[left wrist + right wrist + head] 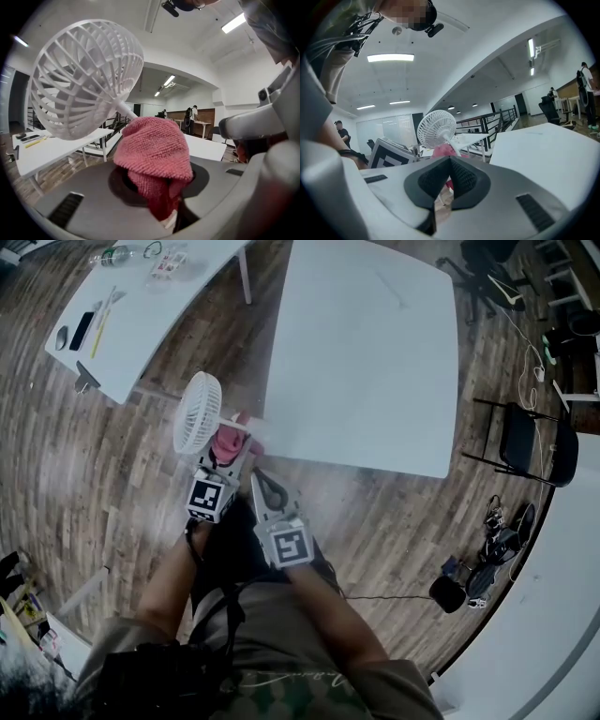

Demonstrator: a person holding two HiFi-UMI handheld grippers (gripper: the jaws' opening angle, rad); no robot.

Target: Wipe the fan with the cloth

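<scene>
the fan [198,412] is up in the air, not on any surface. its round cage tilts up and to the left of the left gripper [223,457], and its stem slants down behind the pink cloth [225,441]. in the left gripper view the cloth [157,150] is bunched between half-spread jaws that clamp it. whether they pinch the stem too is hidden by the folds. the right gripper [262,484] is just beside it, pads pressed together with nothing between them. from it the fan [437,127] lies ahead and a little left, beyond the cloth (so the left hand is the nearer one). any wiping stroke would likely run along that stem-to-cage line. below is wood floor [94,456], with a white table [375,362] at right, a cluttered second table [159,315] at upper left and a chair [525,442] far right.
</scene>
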